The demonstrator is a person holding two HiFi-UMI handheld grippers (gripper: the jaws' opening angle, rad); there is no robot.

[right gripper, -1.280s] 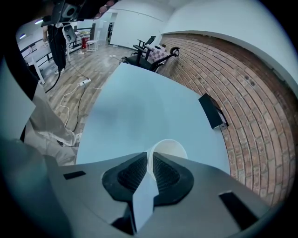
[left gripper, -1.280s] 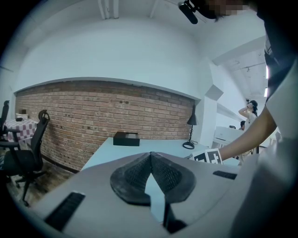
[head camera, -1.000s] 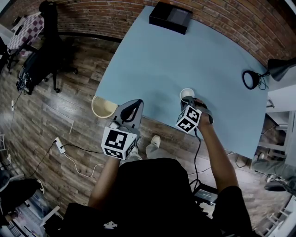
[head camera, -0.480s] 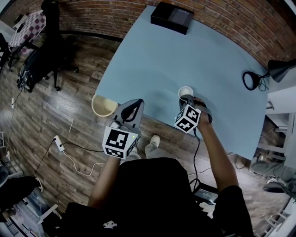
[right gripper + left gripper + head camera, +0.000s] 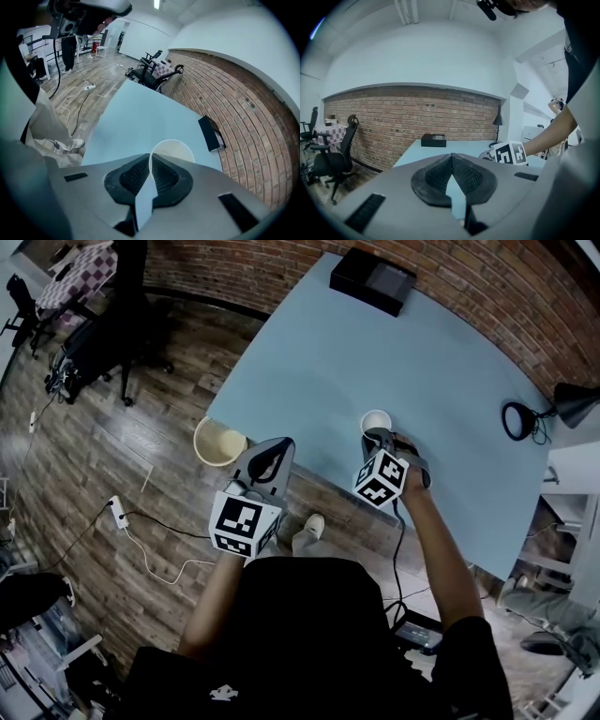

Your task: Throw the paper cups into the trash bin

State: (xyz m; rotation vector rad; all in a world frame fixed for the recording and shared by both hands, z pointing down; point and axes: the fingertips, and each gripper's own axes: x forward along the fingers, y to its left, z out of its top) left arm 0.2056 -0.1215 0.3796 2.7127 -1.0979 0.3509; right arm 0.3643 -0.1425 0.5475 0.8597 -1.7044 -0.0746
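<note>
Pinches near rim of paper cup point(image 5: 376, 421) w/ right tongs point(image 5: 377, 435): pads almost together, only thin cup wall btw them, as seen in right gripper view. Has cup upright, mouth up and empty inside, at tong tips over the surface point(image 5: 375, 343), close to its near edge; can't tell if cup's bottom touches the surface. Points right tongs steeply down.

Holds left tongs point(image 5: 281, 443) closed, pad tips meeting, nothing btw them in left gripper view. Aims them nearly level, over near-left corner of the surface, well left of the cup. Shows marker cube of the right tongs point(image 5: 510, 153) in left gripper view, off to the right.

Finds trash bin point(image 5: 218, 442) on the floor point(image 5: 141, 446), round, cream-coloured, open top, just beside the surface's left edge and just left of left tongs in head view; apart from the cup, w/ left tongs in btw.

Further out: black box point(image 5: 373, 280) at far end of the surface by brick wall point(image 5: 234, 268); black lamp point(image 5: 574, 401) at right edge. On wood floor to the left: office chairs point(image 5: 112, 334) and a white power strip point(image 5: 117, 510) w/ cable.
</note>
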